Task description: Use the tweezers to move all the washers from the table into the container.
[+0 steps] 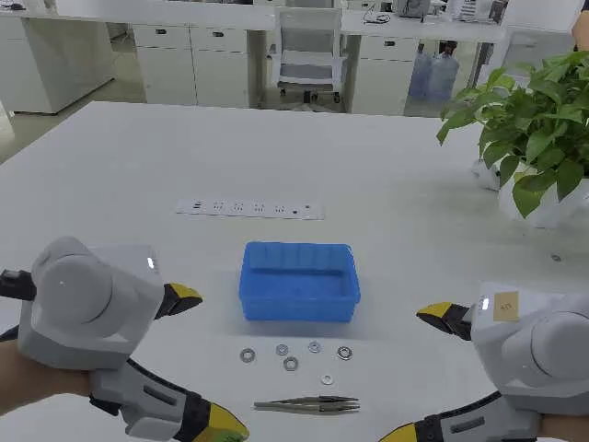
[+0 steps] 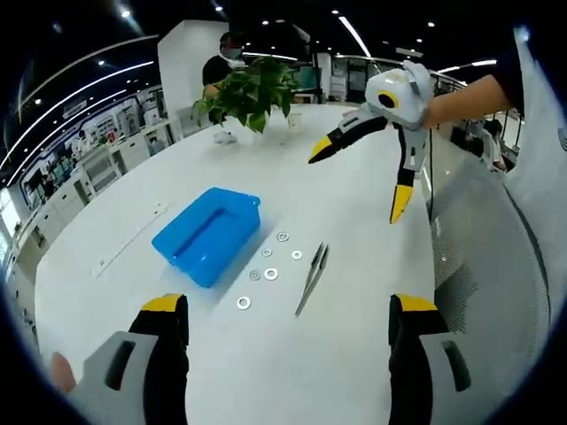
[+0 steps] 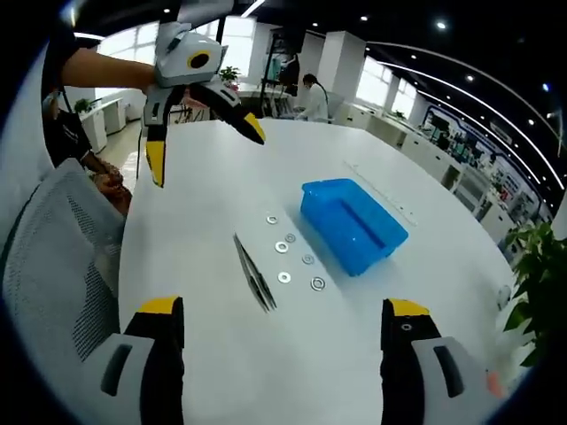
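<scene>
Six washers (image 1: 291,364) between tweezers (image 1: 306,403) and container (image 1: 299,308)

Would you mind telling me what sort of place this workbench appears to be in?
Probably an open-plan office or lab: rows of white desks with drawer cabinets, an office chair, and a potted plant on the big white table.

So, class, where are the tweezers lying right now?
In the head view the tweezers lie flat on the table at bottom centre, just nearer the person than the washers, with the blue container beyond those.
</scene>
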### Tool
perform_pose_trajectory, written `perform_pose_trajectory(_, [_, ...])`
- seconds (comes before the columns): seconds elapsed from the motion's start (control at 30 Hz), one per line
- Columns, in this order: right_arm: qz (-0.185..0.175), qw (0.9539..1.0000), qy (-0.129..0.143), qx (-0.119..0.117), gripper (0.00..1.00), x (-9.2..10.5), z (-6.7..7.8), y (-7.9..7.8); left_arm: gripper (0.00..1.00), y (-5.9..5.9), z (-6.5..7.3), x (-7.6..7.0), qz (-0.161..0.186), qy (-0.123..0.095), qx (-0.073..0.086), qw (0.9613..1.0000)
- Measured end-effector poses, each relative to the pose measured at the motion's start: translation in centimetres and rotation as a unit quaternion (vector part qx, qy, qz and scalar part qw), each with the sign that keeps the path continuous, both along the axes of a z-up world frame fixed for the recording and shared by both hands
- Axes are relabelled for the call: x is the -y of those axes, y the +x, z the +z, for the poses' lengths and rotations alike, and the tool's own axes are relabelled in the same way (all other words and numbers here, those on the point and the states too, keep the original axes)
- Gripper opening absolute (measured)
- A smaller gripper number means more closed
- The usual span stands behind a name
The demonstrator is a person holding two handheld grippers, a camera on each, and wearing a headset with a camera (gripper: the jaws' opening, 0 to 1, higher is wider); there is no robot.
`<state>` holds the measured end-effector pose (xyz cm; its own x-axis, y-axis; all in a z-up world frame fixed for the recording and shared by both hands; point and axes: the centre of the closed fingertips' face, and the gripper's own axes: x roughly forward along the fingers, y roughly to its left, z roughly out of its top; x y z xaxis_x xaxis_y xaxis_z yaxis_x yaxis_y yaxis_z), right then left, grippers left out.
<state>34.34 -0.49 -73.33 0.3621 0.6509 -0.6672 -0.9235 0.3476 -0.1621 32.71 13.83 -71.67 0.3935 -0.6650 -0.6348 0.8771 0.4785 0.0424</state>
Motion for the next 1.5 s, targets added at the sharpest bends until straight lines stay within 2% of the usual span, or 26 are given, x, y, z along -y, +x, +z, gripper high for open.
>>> perform_pose_trajectory(0.77, [0.000,0.9999,0.001,-0.011,0.88,0.1,-0.6,-0.2,0.97,-0.3,-0.5,0.7,-0.008,0.004,-0.009,0.9999])
perform_pose_trajectory(1.03, [0.001,0.9998,0.003,-0.019,0.87,-0.2,-1.1,-0.5,0.96,-0.6,-1.1,0.7,-0.016,0.014,-0.016,0.9996])
perform_pose_trajectory(1.37, [-0.004,0.9998,0.005,-0.018,0.84,0.0,-1.2,-0.3,0.93,-0.3,-1.0,0.6,-0.015,0.011,-0.012,0.9997])
perform_pose_trajectory(1.5, [-0.008,0.9997,0.009,-0.020,0.84,0.0,-1.2,-0.3,0.93,-0.4,-1.4,0.8,-0.017,0.011,-0.021,0.9996])
